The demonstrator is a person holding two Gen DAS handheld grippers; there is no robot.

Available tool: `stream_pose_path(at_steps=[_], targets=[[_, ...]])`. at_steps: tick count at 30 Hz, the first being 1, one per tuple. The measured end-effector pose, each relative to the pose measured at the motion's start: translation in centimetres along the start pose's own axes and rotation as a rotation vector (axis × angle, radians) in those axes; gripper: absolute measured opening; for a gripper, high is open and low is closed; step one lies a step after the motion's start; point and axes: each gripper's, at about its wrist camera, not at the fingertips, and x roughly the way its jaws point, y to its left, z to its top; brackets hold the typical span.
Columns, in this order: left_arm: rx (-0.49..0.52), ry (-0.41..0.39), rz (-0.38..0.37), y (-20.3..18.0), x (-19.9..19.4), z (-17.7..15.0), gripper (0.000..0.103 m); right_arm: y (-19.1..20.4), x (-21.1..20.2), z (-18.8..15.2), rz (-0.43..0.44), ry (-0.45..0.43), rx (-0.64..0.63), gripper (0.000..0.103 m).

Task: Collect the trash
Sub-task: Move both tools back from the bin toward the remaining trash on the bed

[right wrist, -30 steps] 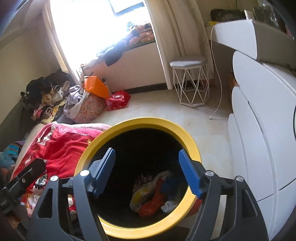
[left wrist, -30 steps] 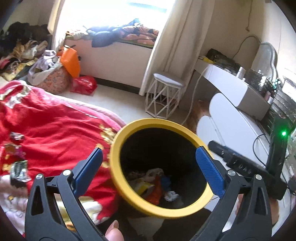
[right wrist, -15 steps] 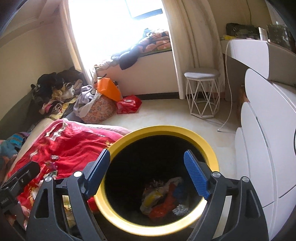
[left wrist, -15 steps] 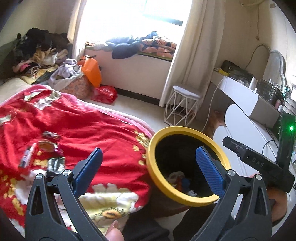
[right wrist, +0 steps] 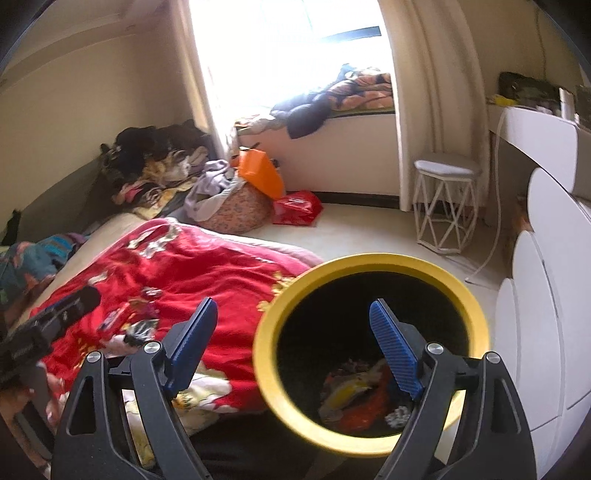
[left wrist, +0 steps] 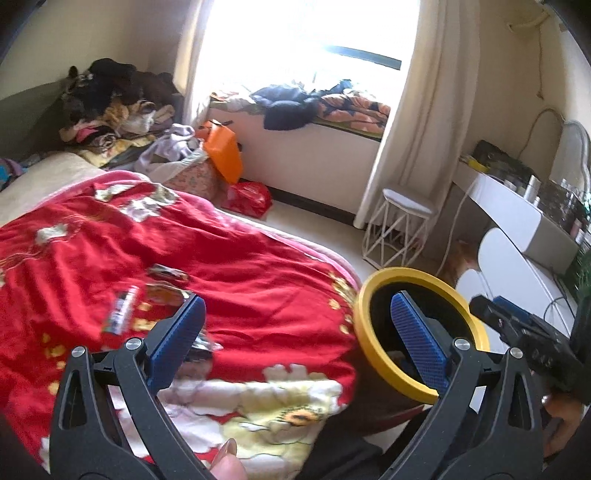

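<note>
On the red floral quilt (left wrist: 240, 280): crumpled foil wrappers (left wrist: 162, 295) outstanding. Left hand-held gripper (left wrist: 295, 332) open, empty; right hand-held gripper (right wrist: 291, 332) just widened, empty. Approach low, pinch one wrapper clear of fabric, carry to yellow-rimmed black bin (right wrist: 369, 260).

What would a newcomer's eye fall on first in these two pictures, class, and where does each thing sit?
First, the bright red blanket spread over the bed on the left, with a few small wrappers scattered on it. Next, the yellow-rimmed bin just off the bed's right edge, with crumpled trash at its bottom. Beyond, the glaring window washes out the far wall.
</note>
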Motion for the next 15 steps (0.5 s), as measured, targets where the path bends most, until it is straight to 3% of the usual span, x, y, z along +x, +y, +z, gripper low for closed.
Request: stream_pose_path(at_steps=[15], targets=[[-0.064, -0.038, 0.103, 6.6, -2.4, 0.2, 0.092, 7.0, -0.4, -0.2, 0.118, 0.005, -0.144, 0.083]])
